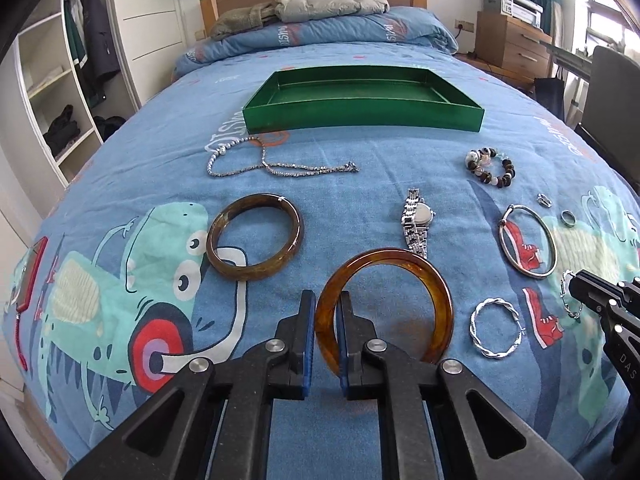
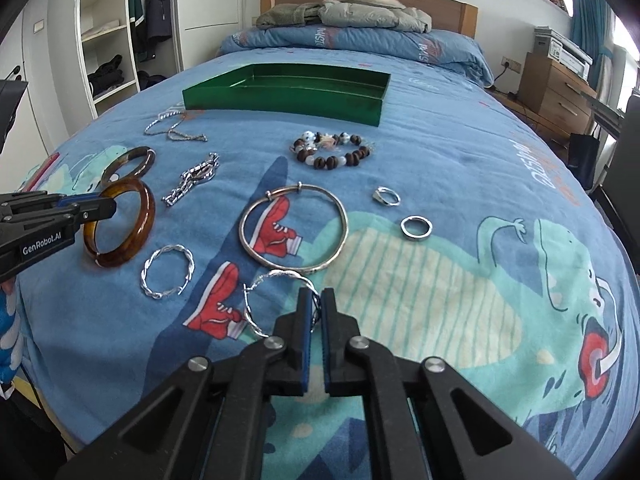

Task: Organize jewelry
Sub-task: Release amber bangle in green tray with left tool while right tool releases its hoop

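Gripping the amber bangle [image 1: 384,304] by its left rim, the left gripper [image 1: 326,316] has its jaws closed on it above the bed [image 1: 360,168], the green tray [image 1: 362,98] lying beyond; in the right wrist view, the right gripper [image 2: 316,312] pinches a twisted silver bangle [image 2: 276,304] on the bedspread

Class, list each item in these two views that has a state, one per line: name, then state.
Left gripper: shut on amber bangle.
Right gripper: shut on twisted hoop.
Tray: empty, on the bed.
Dark bangle: lying flat.
Watch: lying unfastened.
Necklace: loose on bedspread.
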A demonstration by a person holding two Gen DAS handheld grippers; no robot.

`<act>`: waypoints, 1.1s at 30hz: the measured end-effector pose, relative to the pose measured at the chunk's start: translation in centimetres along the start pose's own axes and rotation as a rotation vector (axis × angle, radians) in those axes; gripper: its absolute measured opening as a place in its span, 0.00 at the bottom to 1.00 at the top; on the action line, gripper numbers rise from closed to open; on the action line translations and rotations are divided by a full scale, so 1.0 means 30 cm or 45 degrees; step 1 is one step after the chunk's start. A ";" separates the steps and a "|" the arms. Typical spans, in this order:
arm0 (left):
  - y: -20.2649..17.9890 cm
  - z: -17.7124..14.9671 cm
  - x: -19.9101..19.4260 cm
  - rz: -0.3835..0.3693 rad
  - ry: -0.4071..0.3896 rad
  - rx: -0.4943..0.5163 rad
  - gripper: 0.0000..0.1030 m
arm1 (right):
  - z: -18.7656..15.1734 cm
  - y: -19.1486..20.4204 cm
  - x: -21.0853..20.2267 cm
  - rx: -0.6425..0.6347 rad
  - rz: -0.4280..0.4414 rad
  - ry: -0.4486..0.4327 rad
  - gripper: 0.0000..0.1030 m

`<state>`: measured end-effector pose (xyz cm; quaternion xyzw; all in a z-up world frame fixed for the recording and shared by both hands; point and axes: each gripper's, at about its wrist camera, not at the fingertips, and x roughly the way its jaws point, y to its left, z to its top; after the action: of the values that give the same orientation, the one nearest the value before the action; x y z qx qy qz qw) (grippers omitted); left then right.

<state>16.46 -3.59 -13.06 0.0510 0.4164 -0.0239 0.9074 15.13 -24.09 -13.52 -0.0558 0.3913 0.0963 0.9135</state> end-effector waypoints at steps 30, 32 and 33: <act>0.177 0.486 -0.030 -0.115 -0.274 -0.107 0.09 | 0.532 -0.015 -0.054 0.049 -0.032 -0.312 0.03; 0.177 0.569 0.045 -0.134 -0.260 -0.124 0.09 | 0.618 -0.048 0.032 0.069 -0.020 -0.312 0.03; 0.176 0.607 0.085 -0.145 -0.250 -0.134 0.09 | 0.652 -0.063 0.077 0.080 -0.014 -0.307 0.03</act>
<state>32.30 -0.39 -2.80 -0.0229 0.3286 -0.0584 0.9424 30.88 -22.16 -1.68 -0.0175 0.2812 0.0850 0.9557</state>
